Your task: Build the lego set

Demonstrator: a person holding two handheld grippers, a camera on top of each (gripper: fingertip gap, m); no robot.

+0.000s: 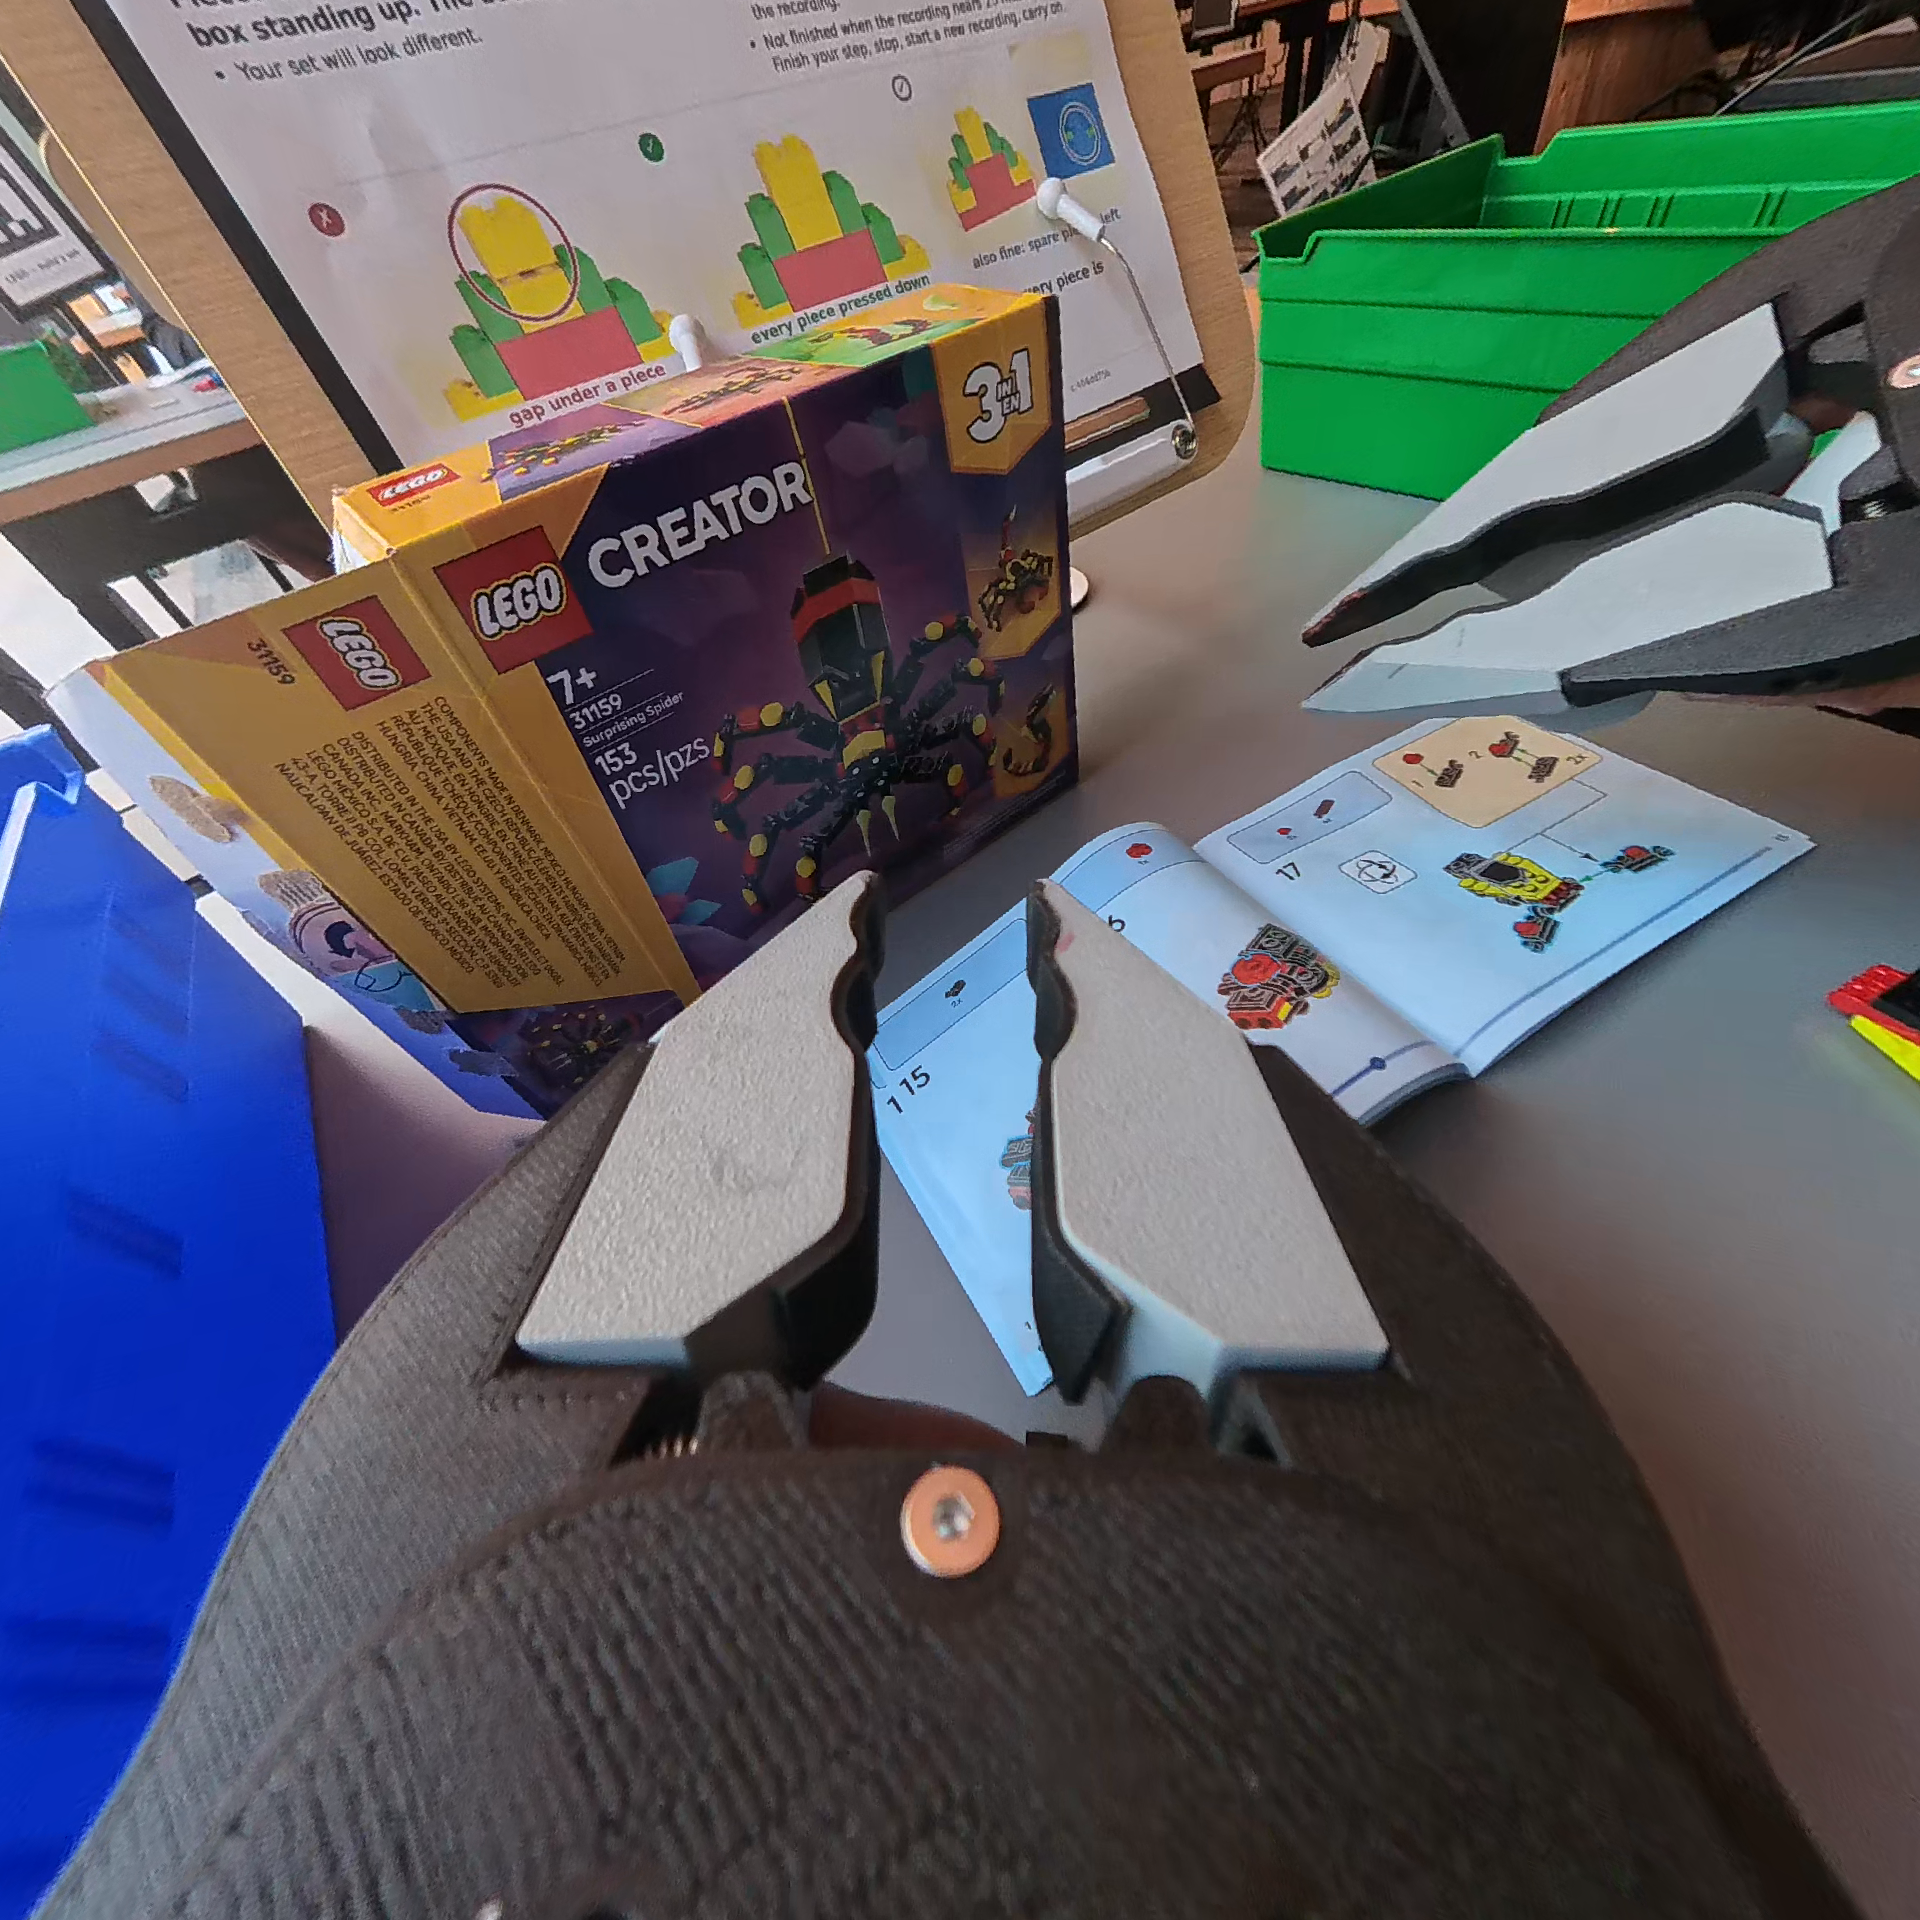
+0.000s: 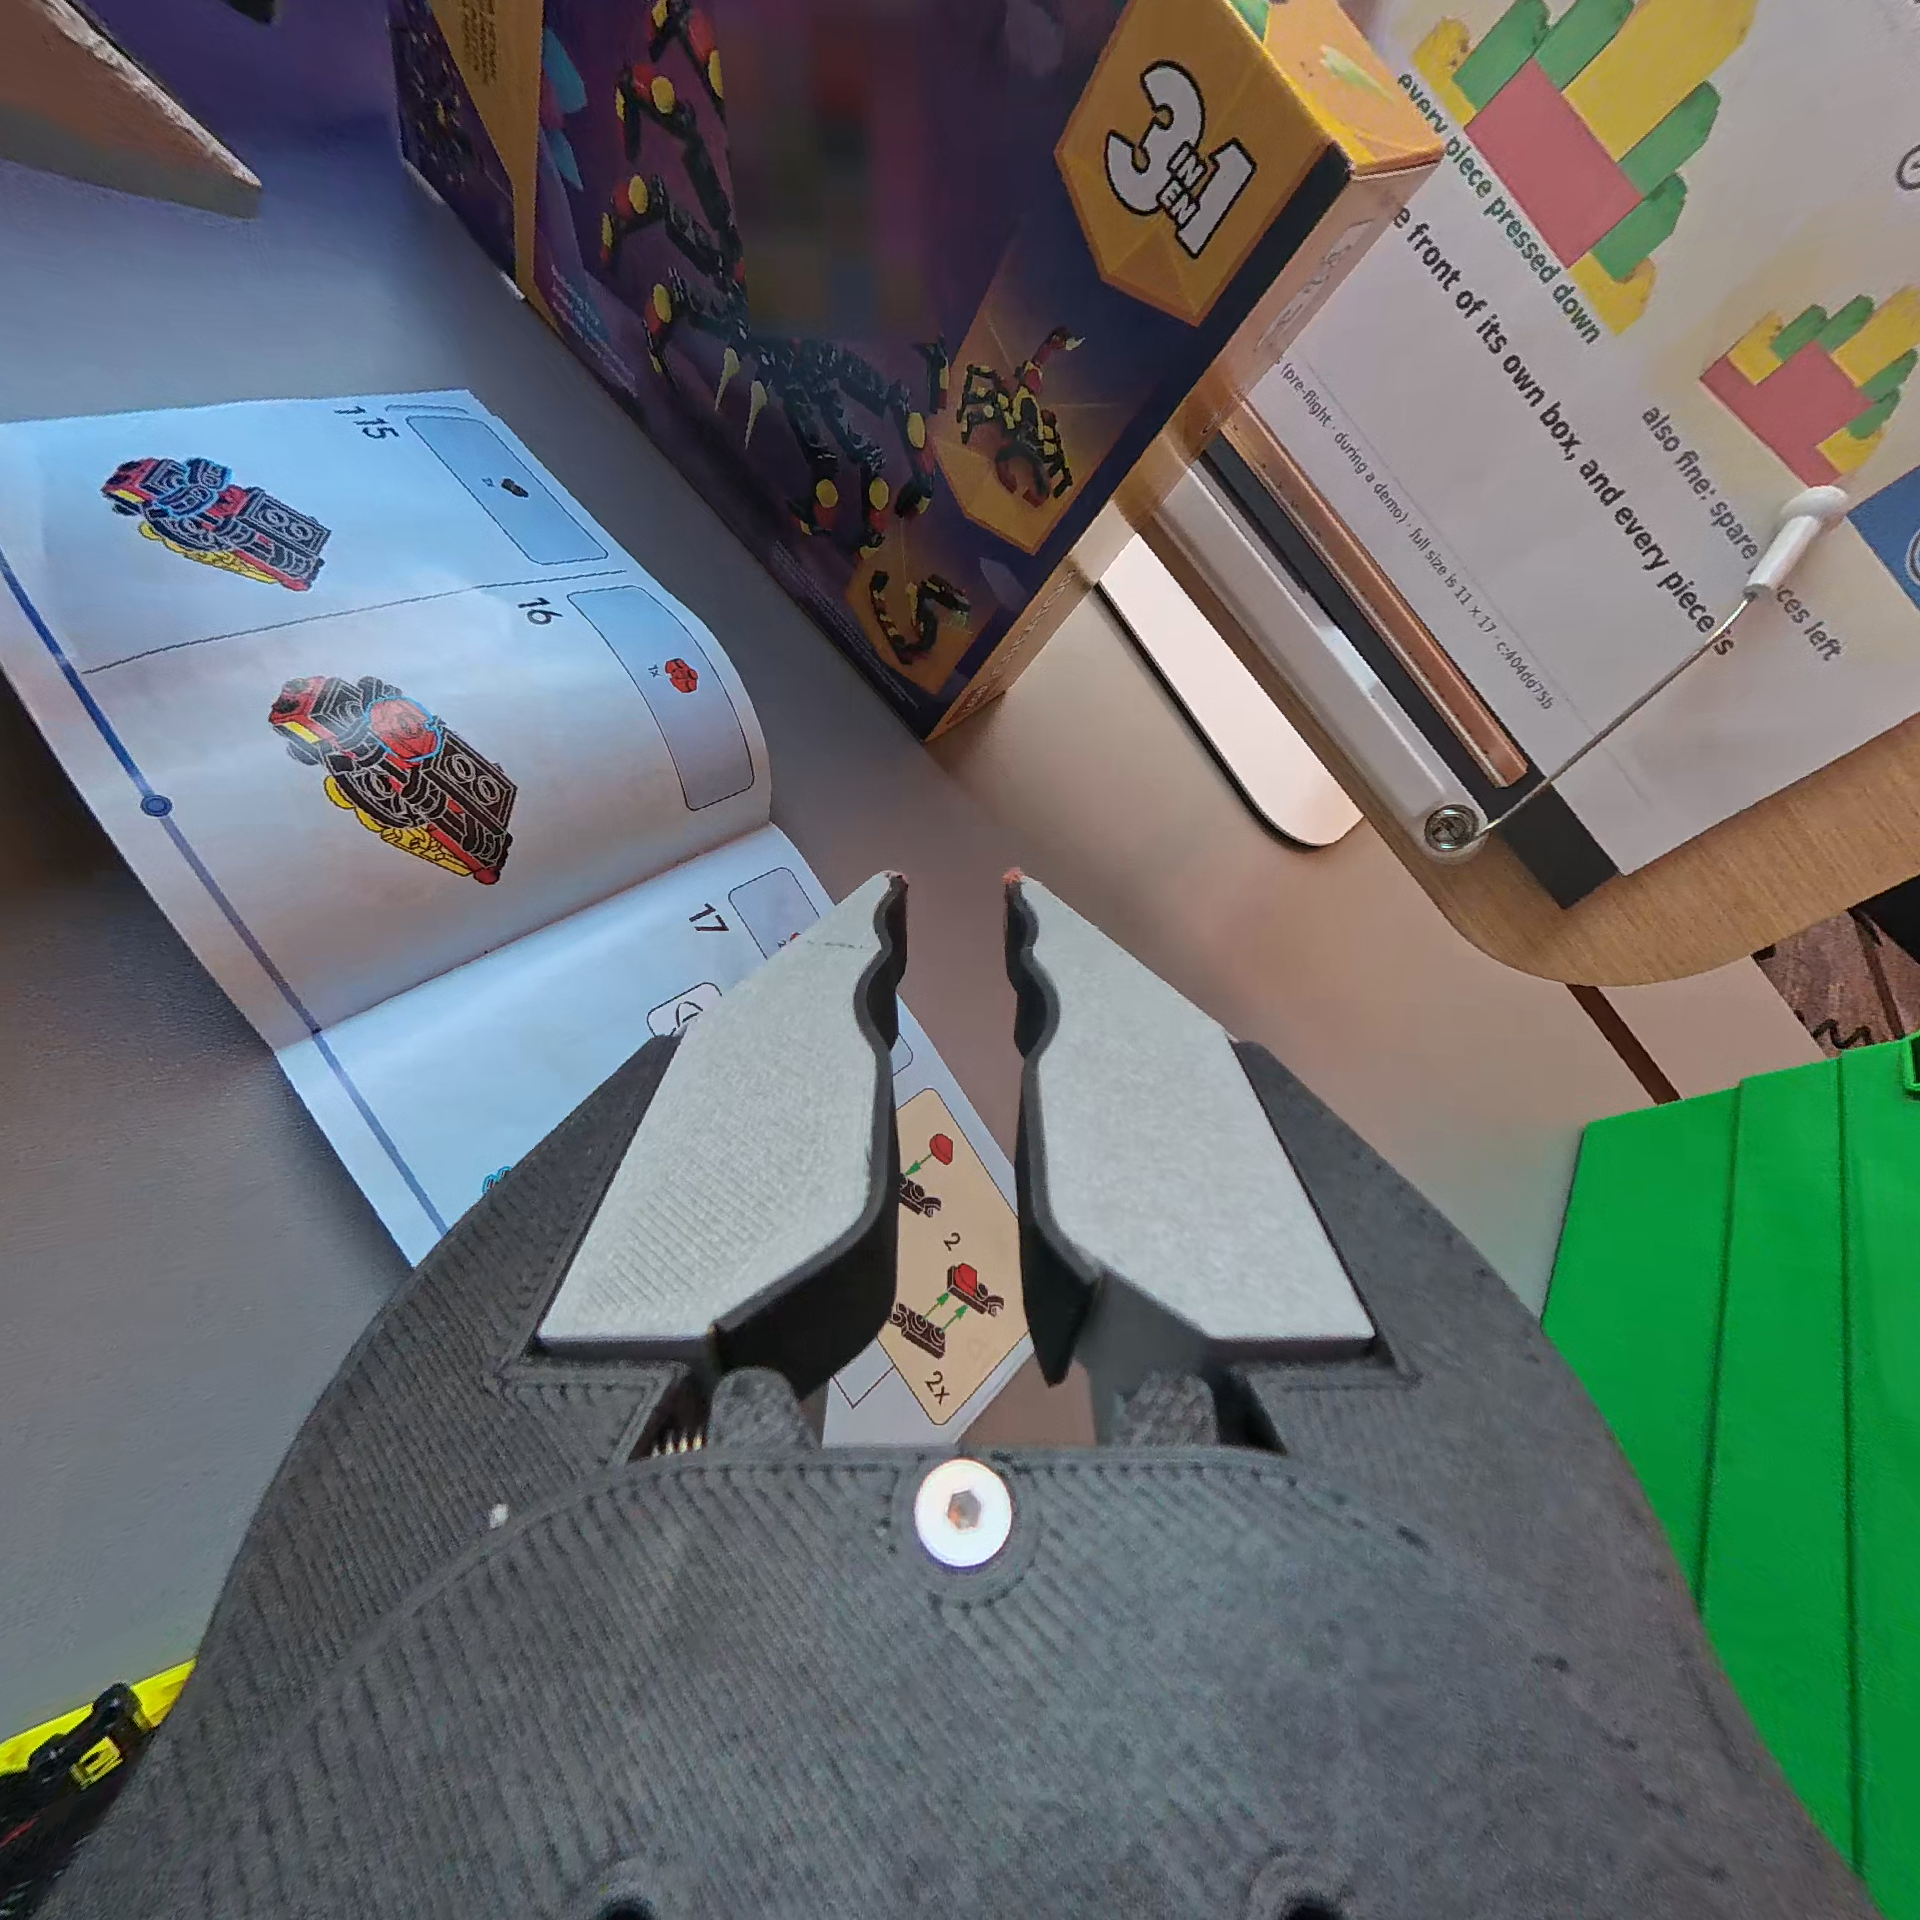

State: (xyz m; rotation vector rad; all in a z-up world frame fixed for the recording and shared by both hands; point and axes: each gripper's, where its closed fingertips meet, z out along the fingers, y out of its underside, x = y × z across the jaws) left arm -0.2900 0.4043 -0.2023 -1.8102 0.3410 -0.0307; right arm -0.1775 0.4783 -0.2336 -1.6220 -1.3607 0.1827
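Booklet point(image 1: 1455, 914) lies open between box point(image 1: 748, 665) and bin point(image 1: 1507, 343).

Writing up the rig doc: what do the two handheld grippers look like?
Both match. Left gripper and right gripper: ribbed dark-grey printed body, one silver hex screw at centre, two tapering fingers with light-grey faces and wavy black inner edges. Right's fingertips carry reddish marks. No cables visible.

Glossy printed cardboard on the box point(image 1: 790, 644) — thin satin paper in the booklet point(image 1: 1455, 914); smooth matt grey surface point(image 1: 1558, 1299), shiny green plastic bin point(image 1: 1455, 343), ribbed matt tongs point(image 1: 954, 899).
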